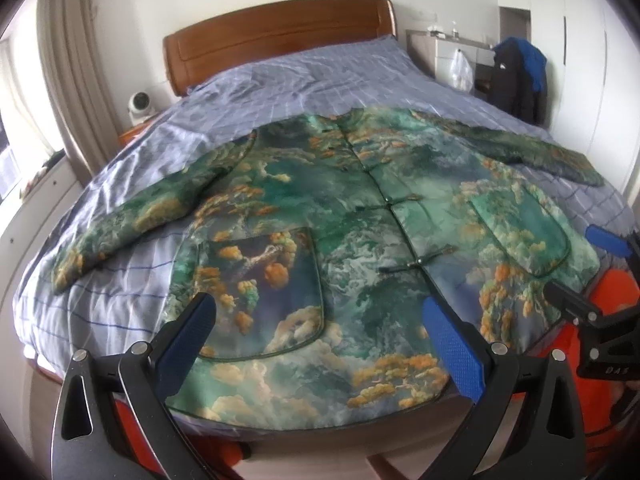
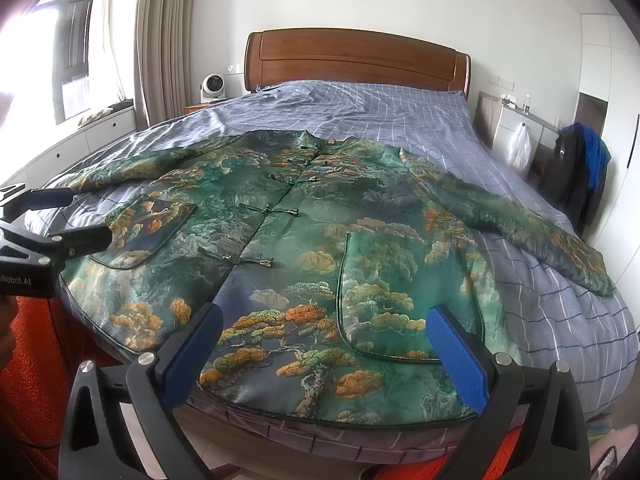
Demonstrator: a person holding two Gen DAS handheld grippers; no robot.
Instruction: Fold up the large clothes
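Observation:
A large green jacket (image 1: 340, 208) printed with clouds and orange trees lies flat and face up on the bed, buttoned, both sleeves spread out to the sides. It also shows in the right wrist view (image 2: 320, 240). My left gripper (image 1: 320, 344) is open and empty, hovering over the hem near the left pocket (image 1: 260, 292). My right gripper (image 2: 324, 352) is open and empty over the hem near the right pocket (image 2: 400, 292). The right gripper also shows at the right edge of the left wrist view (image 1: 588, 272), and the left gripper at the left edge of the right wrist view (image 2: 72, 216).
The bed has a blue checked cover (image 2: 380, 108) and a wooden headboard (image 2: 356, 60). A white fan (image 2: 212, 88) stands on a nightstand at the left. Dark and blue clothes (image 2: 576, 172) hang at the right, by a white bag (image 2: 520, 148). Curtains (image 2: 168, 40) and a window are at the left.

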